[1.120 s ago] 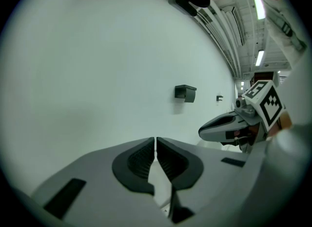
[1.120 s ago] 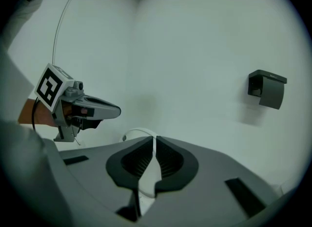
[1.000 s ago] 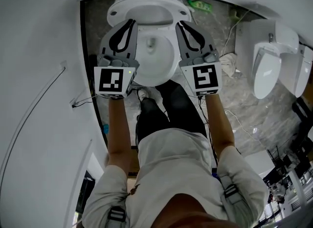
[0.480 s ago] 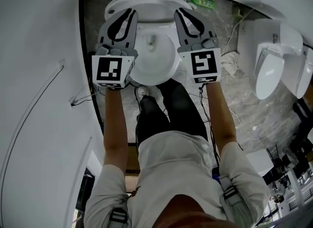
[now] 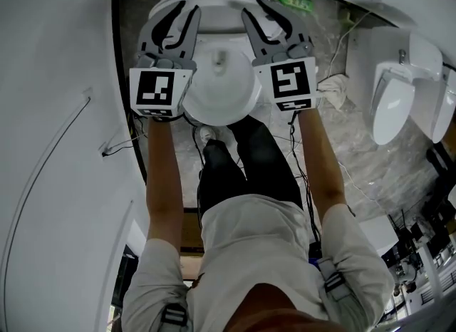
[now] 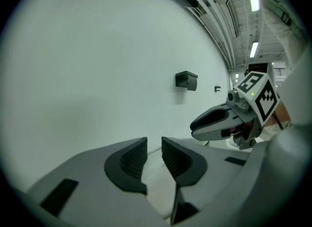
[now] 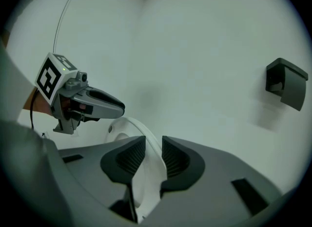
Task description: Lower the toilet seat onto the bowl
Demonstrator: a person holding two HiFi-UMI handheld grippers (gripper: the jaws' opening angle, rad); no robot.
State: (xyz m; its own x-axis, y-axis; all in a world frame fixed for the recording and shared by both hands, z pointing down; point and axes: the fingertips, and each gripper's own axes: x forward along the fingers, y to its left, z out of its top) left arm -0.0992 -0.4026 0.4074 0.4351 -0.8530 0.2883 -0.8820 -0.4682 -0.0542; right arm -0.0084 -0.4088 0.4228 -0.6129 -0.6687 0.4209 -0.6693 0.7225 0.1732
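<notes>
Your left gripper (image 6: pixel 154 145) has just been opening; its jaws stand slightly apart, released, with the white edge of the toilet seat (image 5: pixel 214 113) between them; the seat lies low over the bowl (image 5: pixel 222 63), between both grippers; your right gripper (image 7: pixel 153 145) has also just been opening, and its loose jaws straddle the seat's rim.

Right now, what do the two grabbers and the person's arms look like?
Both the left gripper and right gripper are grey, with two curved jaws and black ribbed pads. Each carries a white cube printed with black square markers. The person wears a light short-sleeved shirt. Both pairs of jaws have just been opening around the white toilet seat.
</notes>
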